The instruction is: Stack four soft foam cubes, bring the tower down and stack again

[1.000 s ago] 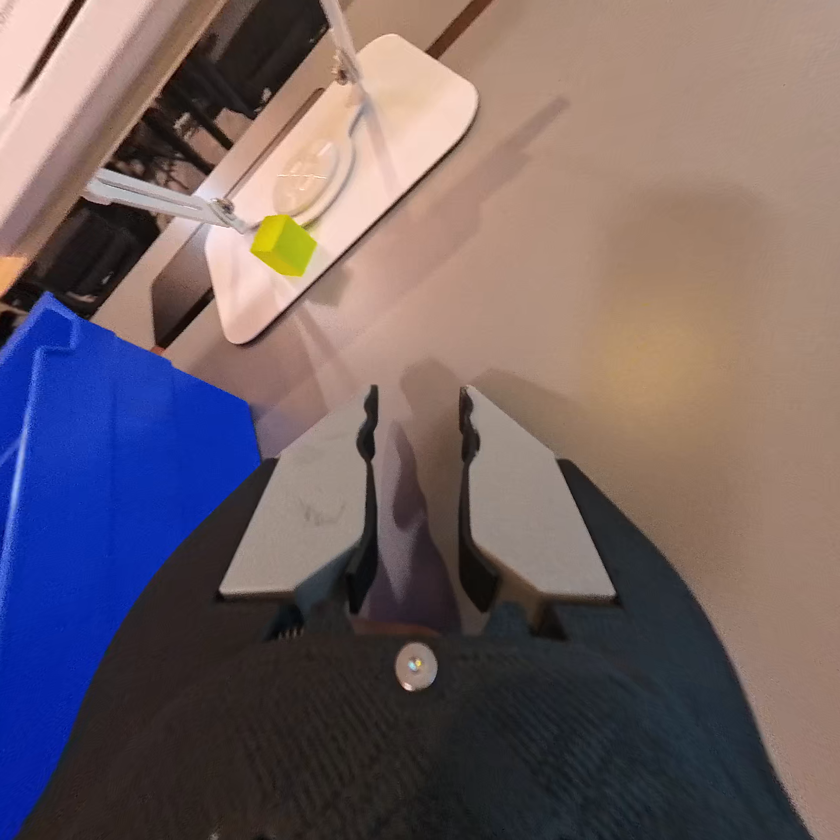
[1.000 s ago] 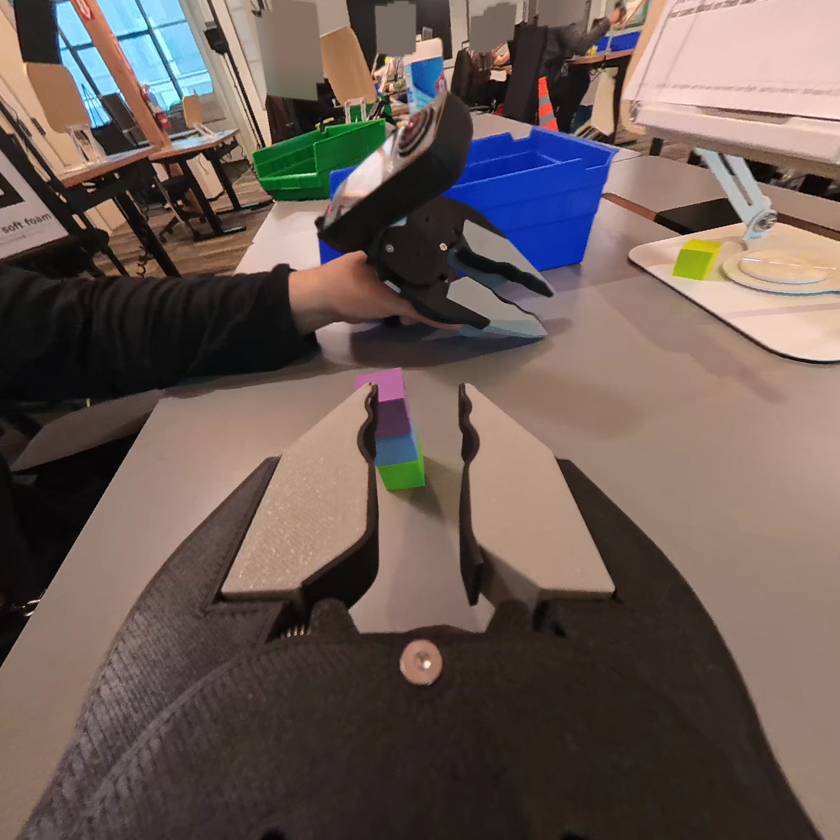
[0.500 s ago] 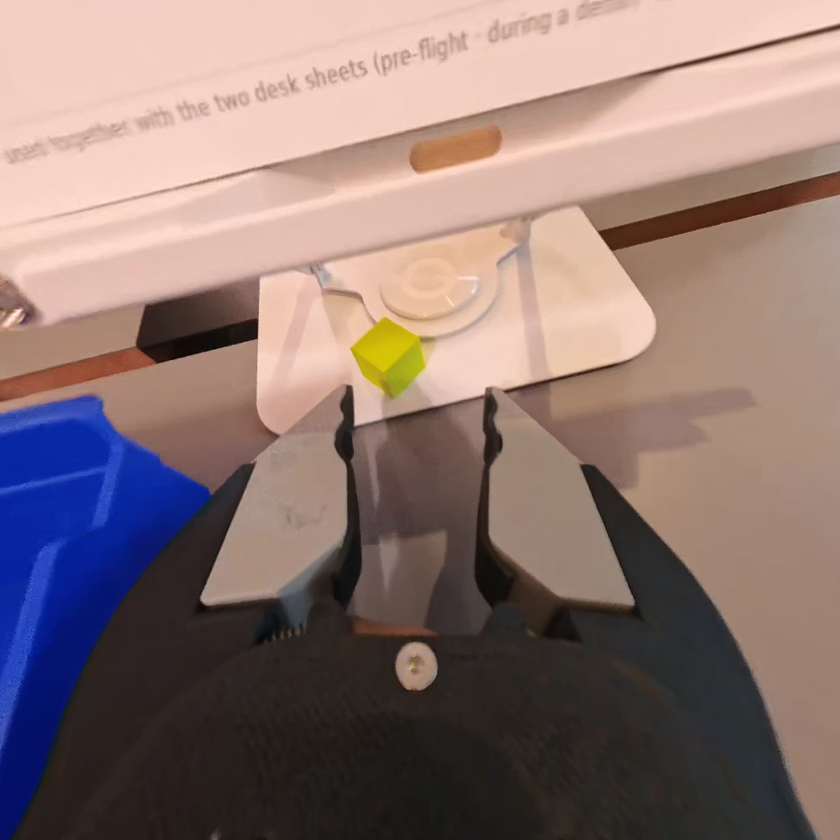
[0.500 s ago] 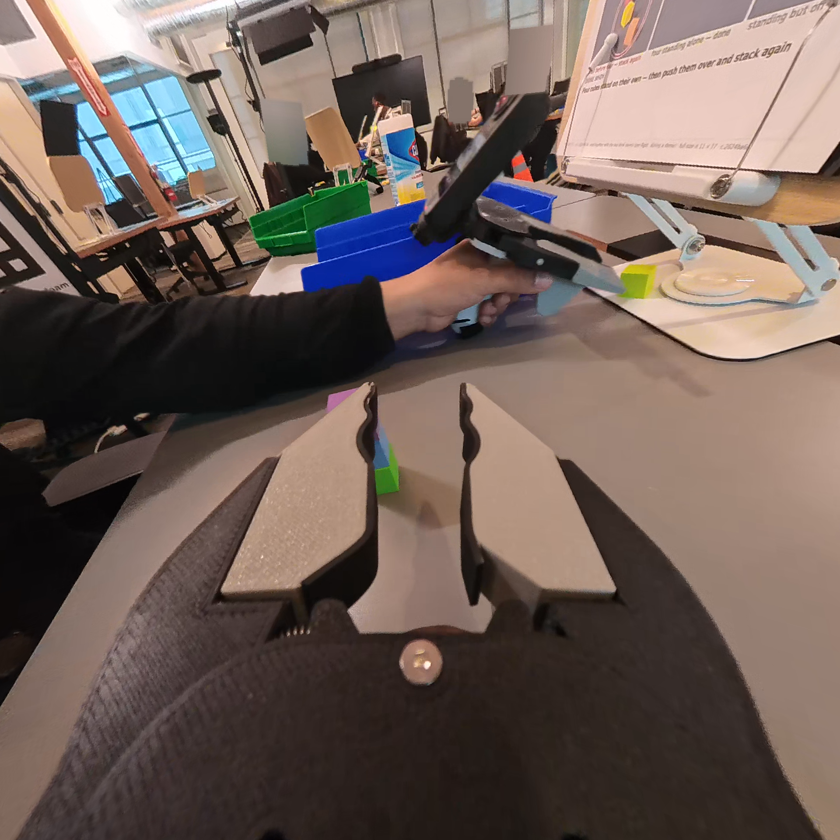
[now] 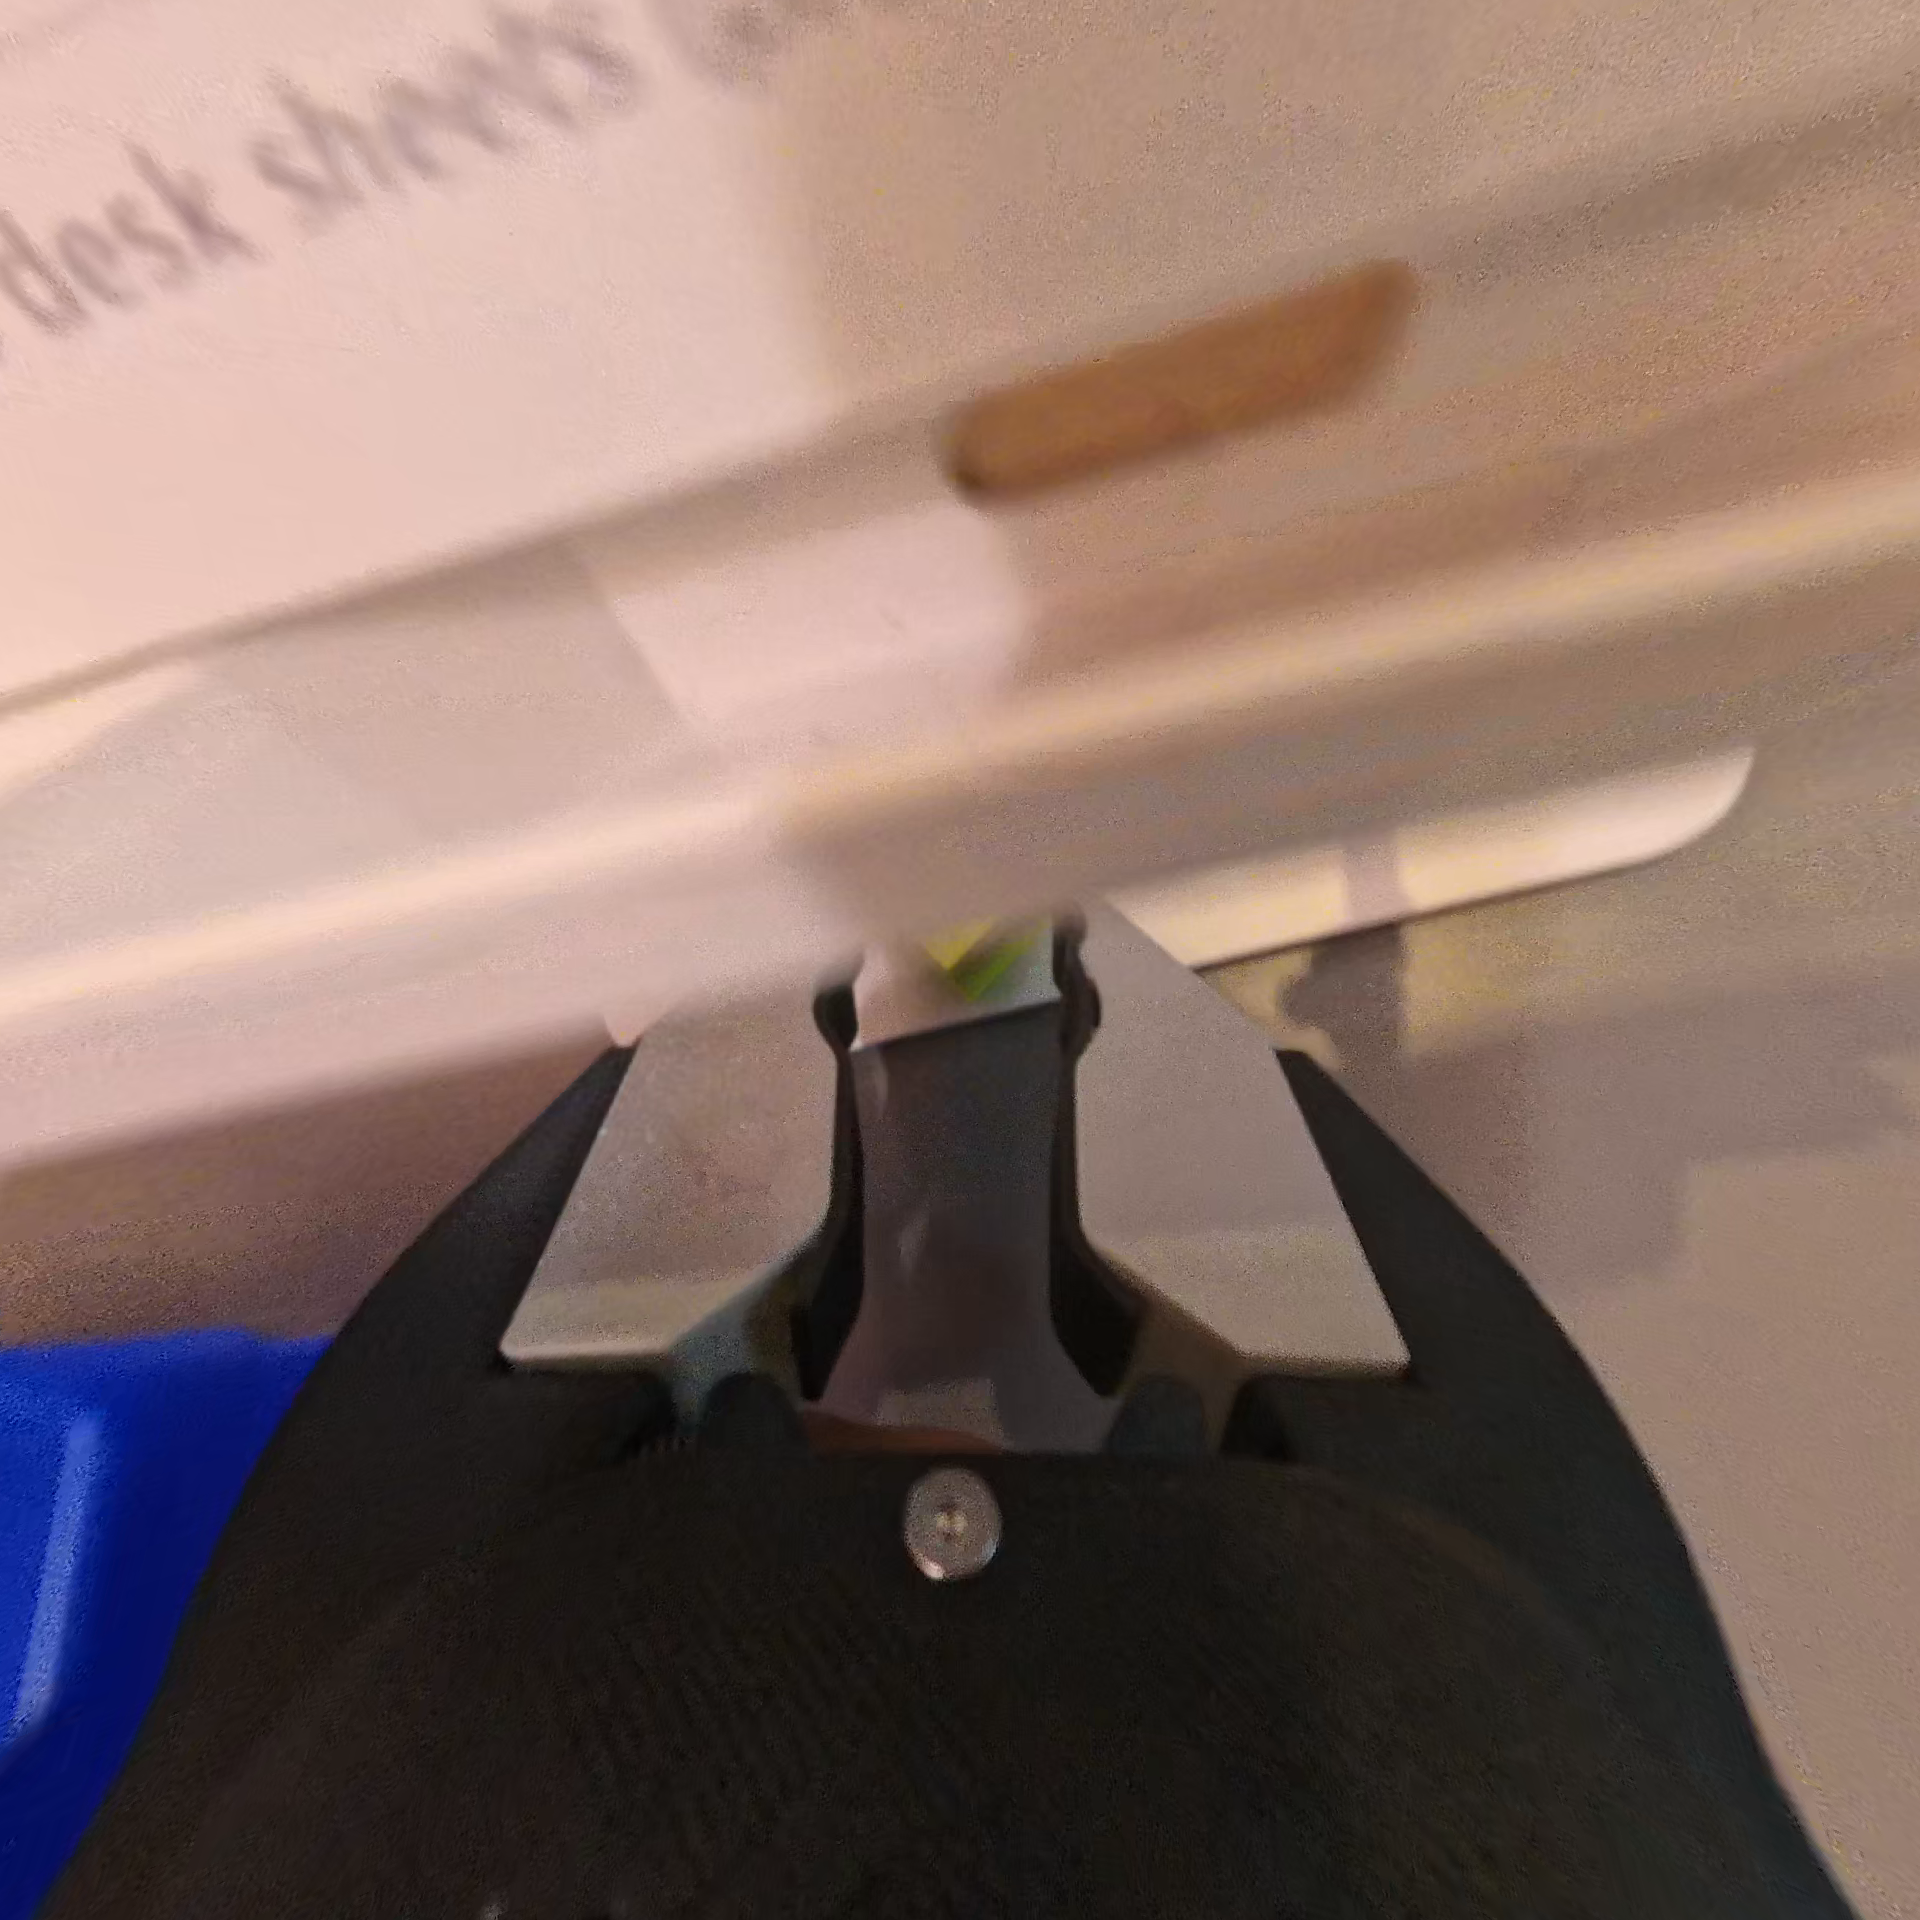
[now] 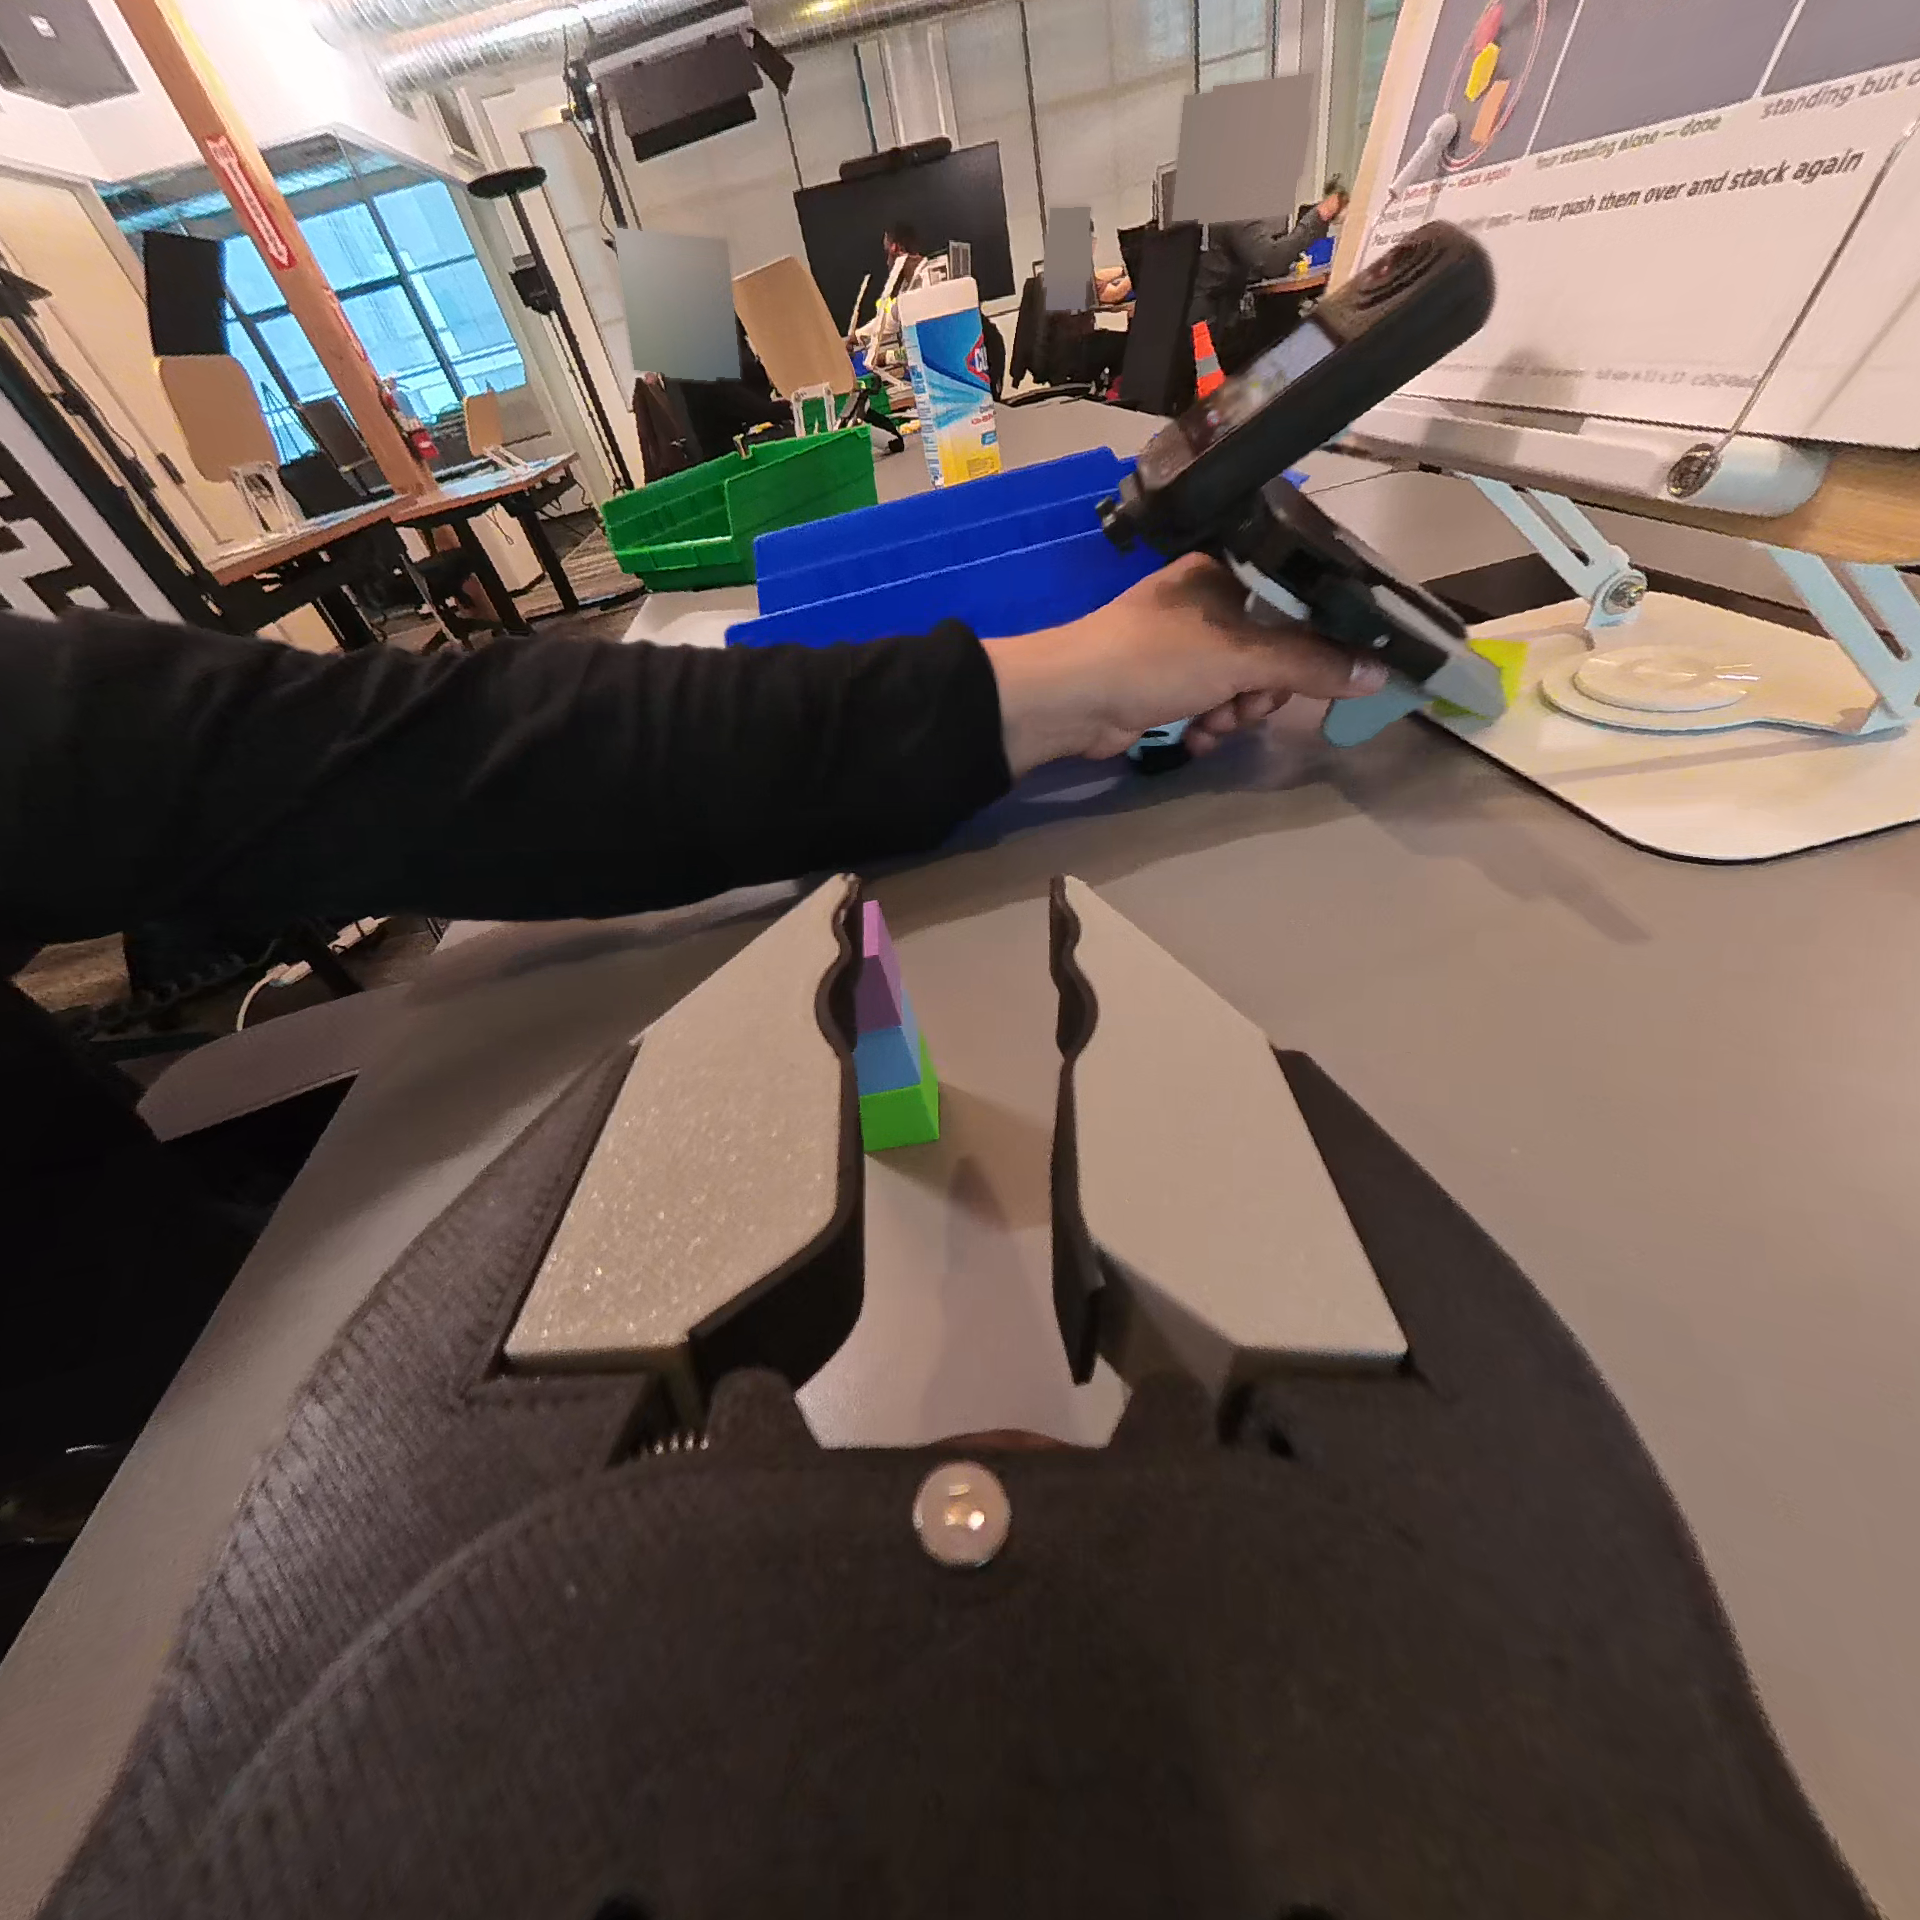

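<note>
Stack step, and I count three cubes up already, maybe a fourth on top: green, blue, purple in the tower (image 6: pixel 891 1049) on the tabletop (image 6: pixel 1455 1039). My right tool (image 6: pixel 954 914) hovers just this side of the tower, jaws apart, empty. My left tool (image 6: pixel 1439 698) is well beyond the tower, at the yellow-green cube (image 6: pixel 1498 665) on the white stand base (image 6: pixel 1714 800). Its jaws flank that cube (image 5: pixel 971 961), though I can't tell if they're pinching it. Next, I reckon: squeeze gently since it's foam, lift, carry to the tower.
</note>
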